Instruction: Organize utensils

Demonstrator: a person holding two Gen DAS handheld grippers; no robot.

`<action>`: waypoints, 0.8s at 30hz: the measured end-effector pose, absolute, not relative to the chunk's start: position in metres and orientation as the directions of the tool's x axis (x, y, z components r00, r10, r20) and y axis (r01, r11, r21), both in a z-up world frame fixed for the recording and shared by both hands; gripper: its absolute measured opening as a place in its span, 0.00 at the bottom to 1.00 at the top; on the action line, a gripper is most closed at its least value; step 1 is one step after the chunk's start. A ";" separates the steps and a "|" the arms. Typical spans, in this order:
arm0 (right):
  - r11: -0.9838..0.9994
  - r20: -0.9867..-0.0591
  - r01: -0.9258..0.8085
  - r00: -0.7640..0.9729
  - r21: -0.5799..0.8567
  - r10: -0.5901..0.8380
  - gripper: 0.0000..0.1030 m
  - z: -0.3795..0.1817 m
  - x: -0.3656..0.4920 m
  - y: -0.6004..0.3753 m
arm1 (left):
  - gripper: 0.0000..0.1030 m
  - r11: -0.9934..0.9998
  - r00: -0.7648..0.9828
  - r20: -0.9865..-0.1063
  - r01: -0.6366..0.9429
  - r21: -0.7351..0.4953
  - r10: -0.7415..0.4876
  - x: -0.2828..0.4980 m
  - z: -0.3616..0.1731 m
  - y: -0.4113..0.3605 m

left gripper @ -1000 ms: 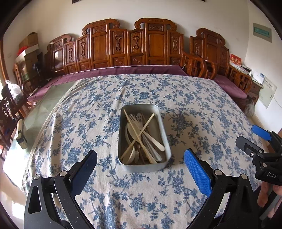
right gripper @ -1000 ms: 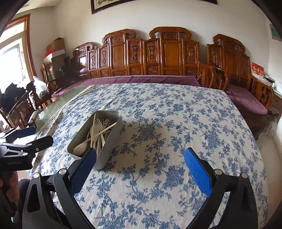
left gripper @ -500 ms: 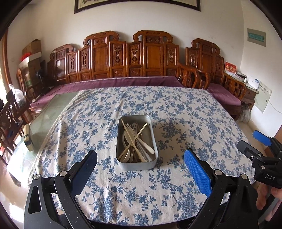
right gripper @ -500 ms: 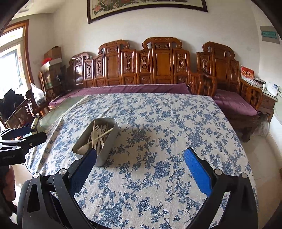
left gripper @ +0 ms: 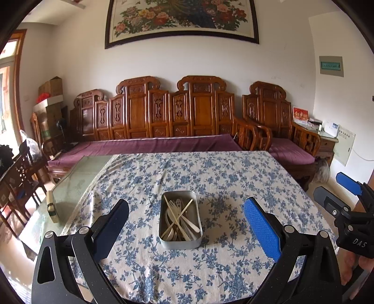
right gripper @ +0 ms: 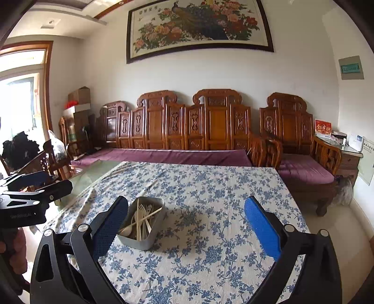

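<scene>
Behind metal tin (left gripper: pixel 180 243), carved wooden bench (left gripper: pixel 177 117).

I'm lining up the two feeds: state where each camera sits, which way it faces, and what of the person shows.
Left wrist: on the left gripper, looking across the floral table at the metal tin straight ahead; the right gripper shows at right.
Right wrist: on the right gripper, facing the same way; the tin lies left of centre; the left gripper and a red sleeve show at left.
Shared: tin of utensils, table, carved sofa, painting.

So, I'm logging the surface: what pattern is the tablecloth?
Blue flowers on white, the tablecloth shows best in the left wrist view.
</scene>
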State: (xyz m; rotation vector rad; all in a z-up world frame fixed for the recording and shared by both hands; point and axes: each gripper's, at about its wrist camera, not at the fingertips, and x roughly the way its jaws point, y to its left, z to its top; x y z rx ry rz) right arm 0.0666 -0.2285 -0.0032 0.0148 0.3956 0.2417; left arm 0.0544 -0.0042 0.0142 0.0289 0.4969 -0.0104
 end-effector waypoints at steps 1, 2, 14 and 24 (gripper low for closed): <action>0.971 -0.373 -0.230 0.897 0.060 0.235 0.97 0.000 0.064 -0.229 | 0.92 1.000 0.881 -0.473 0.018 0.023 -0.005 0.053 0.015 -0.004; 0.972 -0.370 -0.229 0.899 0.058 0.234 0.97 0.002 0.062 -0.229 | 0.92 1.000 0.882 -0.470 0.020 0.020 -0.008 0.051 0.017 -0.004; 0.975 -0.366 -0.214 0.905 0.053 0.218 0.97 0.006 0.060 -0.229 | 0.92 1.000 0.885 -0.466 0.022 0.009 -0.016 0.048 0.015 -0.003; 0.977 -0.370 -0.206 0.905 0.052 0.210 0.97 0.002 0.062 -0.229 | 0.92 1.000 0.883 -0.469 0.025 0.002 -0.021 0.046 0.013 -0.003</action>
